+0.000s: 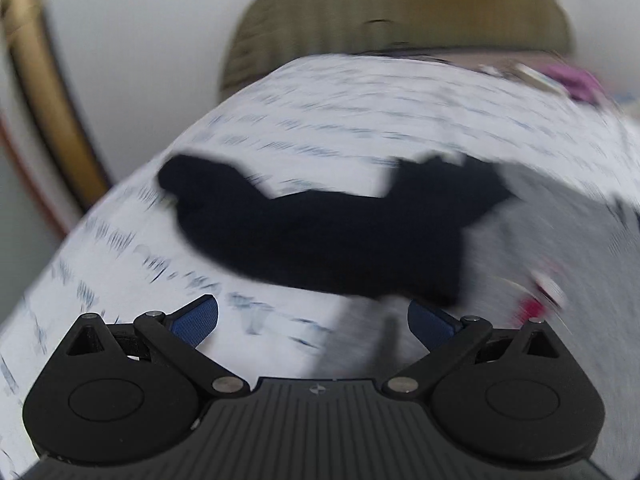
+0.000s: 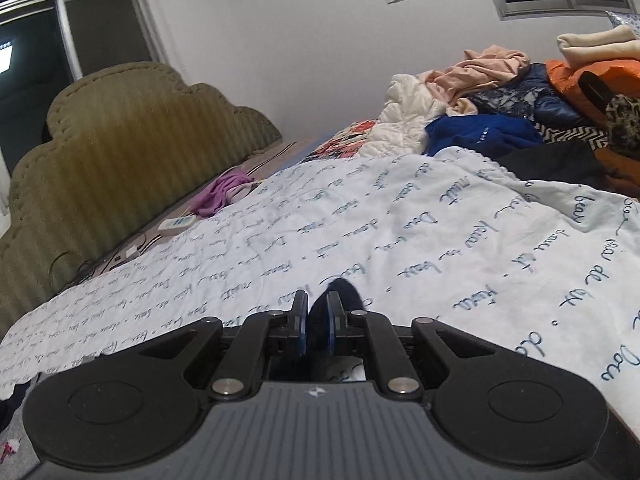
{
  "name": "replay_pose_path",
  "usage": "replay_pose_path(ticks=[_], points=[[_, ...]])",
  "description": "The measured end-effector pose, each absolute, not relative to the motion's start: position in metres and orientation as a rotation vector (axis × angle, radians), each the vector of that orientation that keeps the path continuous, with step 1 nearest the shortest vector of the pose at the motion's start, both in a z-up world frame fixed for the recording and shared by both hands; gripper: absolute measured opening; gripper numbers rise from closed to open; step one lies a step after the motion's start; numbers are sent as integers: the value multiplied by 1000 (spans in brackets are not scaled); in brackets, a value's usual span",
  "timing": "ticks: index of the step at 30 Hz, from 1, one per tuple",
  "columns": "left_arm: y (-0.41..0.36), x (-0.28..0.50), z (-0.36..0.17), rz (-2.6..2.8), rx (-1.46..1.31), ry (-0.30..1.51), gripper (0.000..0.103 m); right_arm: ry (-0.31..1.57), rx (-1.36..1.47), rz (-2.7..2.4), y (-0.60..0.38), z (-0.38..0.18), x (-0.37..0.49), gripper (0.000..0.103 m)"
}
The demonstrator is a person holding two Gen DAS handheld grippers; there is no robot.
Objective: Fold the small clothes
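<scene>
A small dark navy garment (image 1: 332,236) hangs in front of my left gripper (image 1: 312,320), above a white bedspread with blue script (image 1: 360,112). The left view is motion-blurred. My left gripper is open, its blue pads (image 1: 198,320) wide apart and empty, just below the garment. My right gripper (image 2: 317,322) is shut on a fold of the same dark garment (image 2: 340,292), which bulges out between its blue pads (image 2: 303,326). The rest of the garment is hidden in the right wrist view.
An olive padded headboard (image 2: 120,140) lines the bed's left side. A purple cloth (image 2: 224,192) and a white remote (image 2: 176,225) lie beside it. A heap of clothes (image 2: 500,104) sits at the far right of the bedspread (image 2: 440,232).
</scene>
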State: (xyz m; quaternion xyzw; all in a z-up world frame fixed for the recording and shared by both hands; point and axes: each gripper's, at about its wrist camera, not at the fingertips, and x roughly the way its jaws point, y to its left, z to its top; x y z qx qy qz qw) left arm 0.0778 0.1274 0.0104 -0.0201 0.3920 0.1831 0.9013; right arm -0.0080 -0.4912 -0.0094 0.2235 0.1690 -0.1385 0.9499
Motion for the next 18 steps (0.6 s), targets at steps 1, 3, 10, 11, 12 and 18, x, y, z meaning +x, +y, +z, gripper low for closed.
replay_pose_path(ticks=[1,3,10,11,12,18], points=[[143,81,9,386,-109,820,102,348,447,-274,-487,-10,-6,10],[177,87,5,375,-282,846,102,354,440,-255,-480,-10,-4,10],[212,101,-14,264,-564,811,100,377,420,-229,-458,-13,4,10],[212,104,-15,254,-575,805,99,379,419,-234,-458,-14,5,10],[213,109,-16,253,-586,795,97,382,419,-241,-458,-15,5,10],[221,132,-16,237,-665,767,30,405,465,-273,-472,-22,-3,10]])
